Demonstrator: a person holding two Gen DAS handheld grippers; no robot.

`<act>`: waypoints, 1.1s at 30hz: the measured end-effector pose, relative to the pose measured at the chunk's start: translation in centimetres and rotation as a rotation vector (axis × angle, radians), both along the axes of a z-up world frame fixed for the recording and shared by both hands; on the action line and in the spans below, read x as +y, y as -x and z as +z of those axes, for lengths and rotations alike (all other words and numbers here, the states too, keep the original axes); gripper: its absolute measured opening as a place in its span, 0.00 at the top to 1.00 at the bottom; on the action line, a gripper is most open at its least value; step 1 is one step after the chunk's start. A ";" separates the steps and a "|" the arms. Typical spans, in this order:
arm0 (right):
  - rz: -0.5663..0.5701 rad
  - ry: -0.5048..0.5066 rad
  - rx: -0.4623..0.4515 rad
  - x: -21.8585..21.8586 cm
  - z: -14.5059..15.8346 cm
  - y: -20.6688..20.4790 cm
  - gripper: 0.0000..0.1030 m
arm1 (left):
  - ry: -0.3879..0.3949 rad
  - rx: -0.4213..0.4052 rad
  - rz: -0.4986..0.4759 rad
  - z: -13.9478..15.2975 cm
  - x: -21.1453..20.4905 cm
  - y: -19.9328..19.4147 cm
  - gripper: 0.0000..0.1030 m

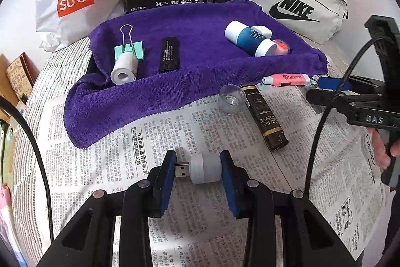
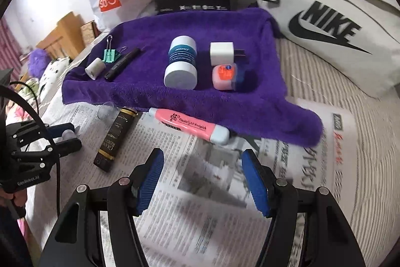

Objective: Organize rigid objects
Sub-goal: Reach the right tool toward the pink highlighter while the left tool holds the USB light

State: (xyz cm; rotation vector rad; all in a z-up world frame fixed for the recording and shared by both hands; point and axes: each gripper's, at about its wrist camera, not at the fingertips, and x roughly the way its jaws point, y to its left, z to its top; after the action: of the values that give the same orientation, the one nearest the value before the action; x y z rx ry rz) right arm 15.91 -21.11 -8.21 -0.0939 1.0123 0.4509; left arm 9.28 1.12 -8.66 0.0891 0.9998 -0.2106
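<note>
While holding the small white USB lamp in the left gripper, do not loosen the squeeze. Pinched end to end, metal plug against one blue pad and round white body against the other, low over the newspaper, just in front of the purple towel. Probably not a very firm grip, because of the narrow plug tip on the pad, so carry slowly and without tilting. Aim for a bare patch of towel, for example between the black stick and the blue-and-white jar, well apart from both. Pass over the raised front edge of the towel, not through it, to avoid dragging the cloth and disturbing the white tape roll. Set down flat before opening, since round and likely to roll.

As for the right gripper: open and empty, jaws wide over the newspaper, near the pink flashlight lying just beside the towel's edge. Probably the next thing for that side. Approach across the long body, not along it, and close at the middle. Mind the black-and-gold lighter and the clear cap further to the left, and avoid pushing them. Better to move one hand at a time, to prevent tangling of the cables.
</note>
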 end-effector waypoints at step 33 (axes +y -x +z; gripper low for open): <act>0.333 0.159 -0.126 5.1 0.0 -0.1 0.68 | 0.007 0.006 -0.017 0.1 0.3 0.0 0.67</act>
State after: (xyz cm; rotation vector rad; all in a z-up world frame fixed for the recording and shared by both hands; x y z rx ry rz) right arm 16.03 -16.01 -8.19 -0.4330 0.9096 0.6587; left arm 9.24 1.39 -8.59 0.0908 1.0049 -0.2300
